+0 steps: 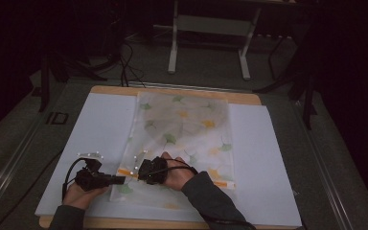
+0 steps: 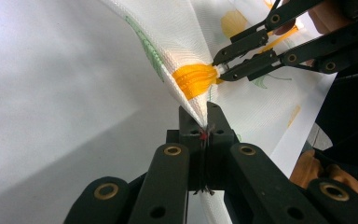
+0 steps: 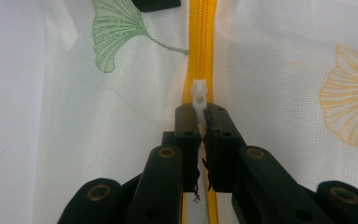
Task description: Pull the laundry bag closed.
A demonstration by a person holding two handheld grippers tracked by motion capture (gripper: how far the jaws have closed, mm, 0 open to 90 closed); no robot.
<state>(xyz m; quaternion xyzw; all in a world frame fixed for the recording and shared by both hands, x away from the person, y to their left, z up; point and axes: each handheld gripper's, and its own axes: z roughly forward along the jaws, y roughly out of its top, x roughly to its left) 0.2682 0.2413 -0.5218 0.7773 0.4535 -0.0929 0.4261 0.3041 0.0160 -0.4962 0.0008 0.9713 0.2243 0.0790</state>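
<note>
Broadly, a white sheet (image 1: 100,134) covers the wooden table (image 1: 249,98), and on its middle lies the mesh bag (image 1: 187,124) printed with green and yellow leaves. Along the bag's near end runs the yellow zipper (image 3: 200,46). At the zipper's left end the left gripper (image 2: 204,122) is clamped on a pinch of the bag's mesh (the cloth rises in a ridge there). Just beside it, the right gripper (image 3: 202,116) is closed on the white zipper pull (image 3: 199,95).
</note>
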